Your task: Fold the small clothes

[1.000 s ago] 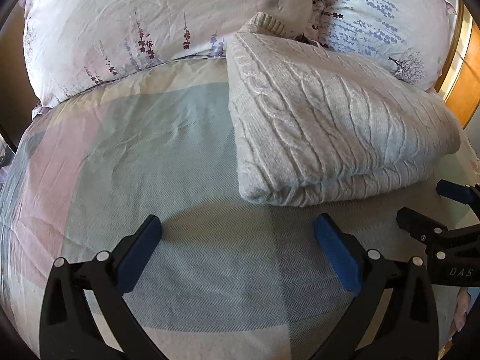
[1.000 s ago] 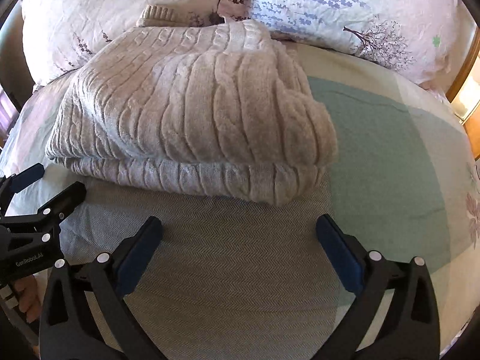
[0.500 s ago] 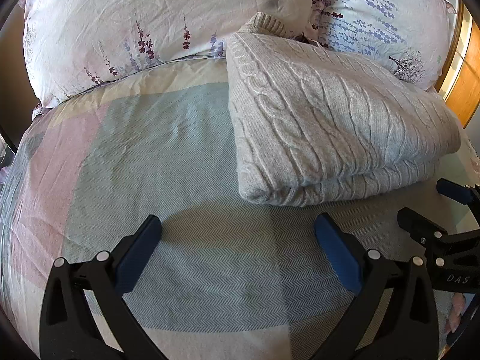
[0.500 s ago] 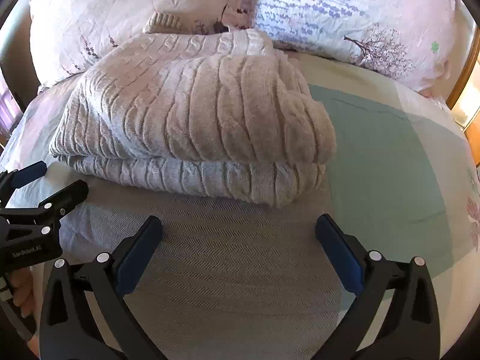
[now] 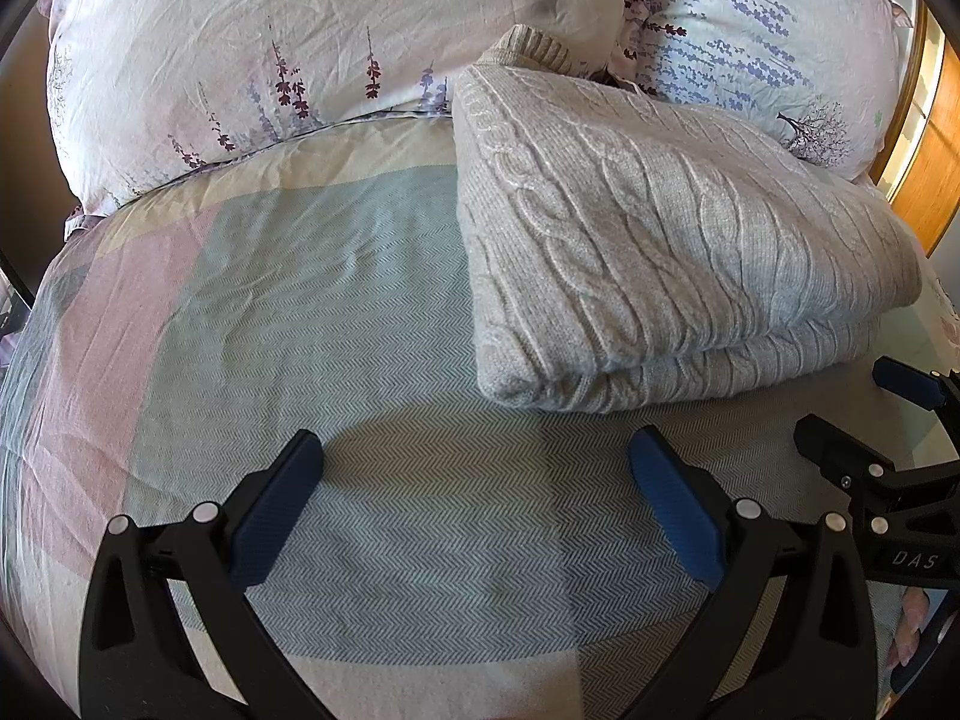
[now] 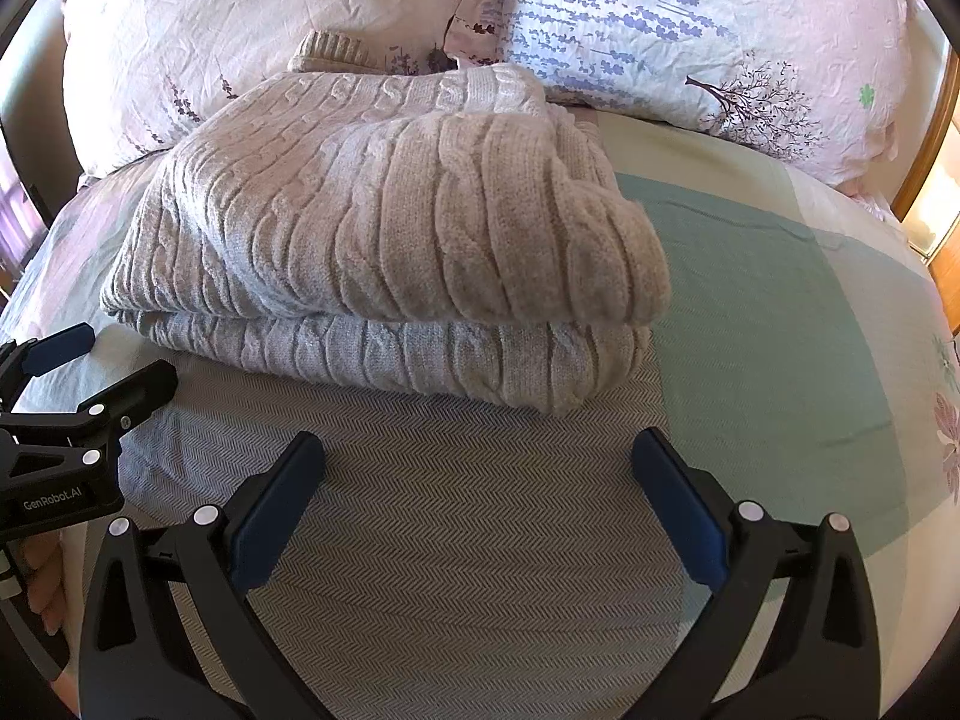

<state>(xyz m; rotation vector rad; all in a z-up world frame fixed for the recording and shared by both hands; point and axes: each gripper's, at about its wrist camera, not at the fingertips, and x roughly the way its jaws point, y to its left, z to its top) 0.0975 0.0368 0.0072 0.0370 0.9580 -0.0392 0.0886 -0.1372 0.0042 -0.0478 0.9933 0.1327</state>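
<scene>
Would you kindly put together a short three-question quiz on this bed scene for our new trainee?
1. True or false: the left tool grips the sweater.
2. What lies directly behind the sweater? A) a basket B) pillows C) a lamp
3. Fill in: the sweater rests, folded, on the ____.

Key:
1. False: both the left and the right tool are open and short of it.
2. B
3. Bedspread

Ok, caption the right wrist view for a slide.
Open right hand-held gripper above the bedspread, facing a folded cable-knit sweater before two floral pillows.
</scene>
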